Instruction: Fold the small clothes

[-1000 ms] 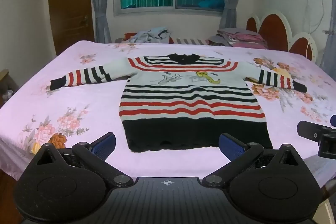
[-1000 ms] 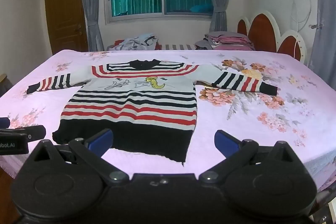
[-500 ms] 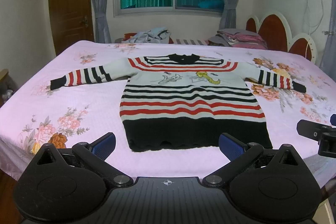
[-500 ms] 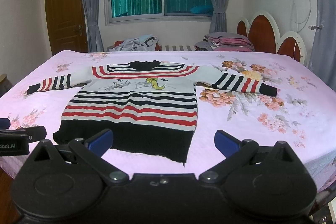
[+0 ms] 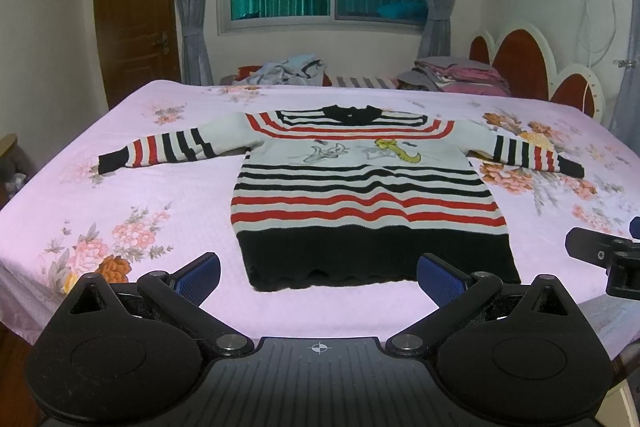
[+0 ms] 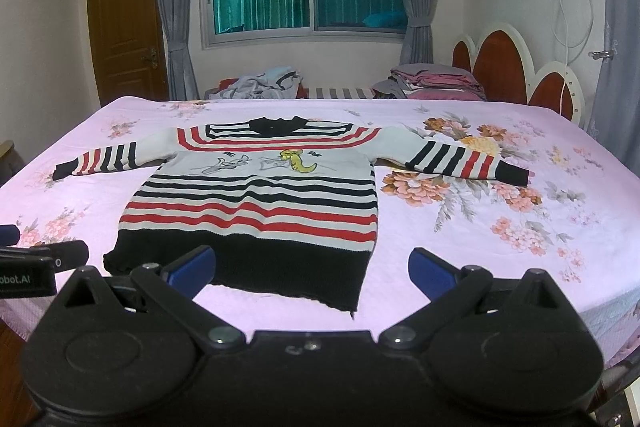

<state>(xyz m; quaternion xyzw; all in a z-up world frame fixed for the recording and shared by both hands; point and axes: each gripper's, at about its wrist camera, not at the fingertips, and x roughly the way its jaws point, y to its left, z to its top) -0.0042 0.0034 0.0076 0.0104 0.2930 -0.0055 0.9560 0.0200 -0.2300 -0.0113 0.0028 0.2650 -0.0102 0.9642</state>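
Both grippers hang at the near edge of the bed [image 5: 120, 155], jaws wide apart and holding nothing: left gripper [image 5: 319, 277], right gripper [image 6: 312, 269]. One striped sweater [image 5: 360, 187] lies flat on the pink floral sheet, sleeves spread, black hem nearest the grippers

Striped child's sweater [image 5: 360, 187] spread flat, unfolded.
White knit with red and black stripes, a black hem band and collar, and cartoon figures on the chest; front up, both sleeves stretched sideways, hem at the near edge of the bedspread.
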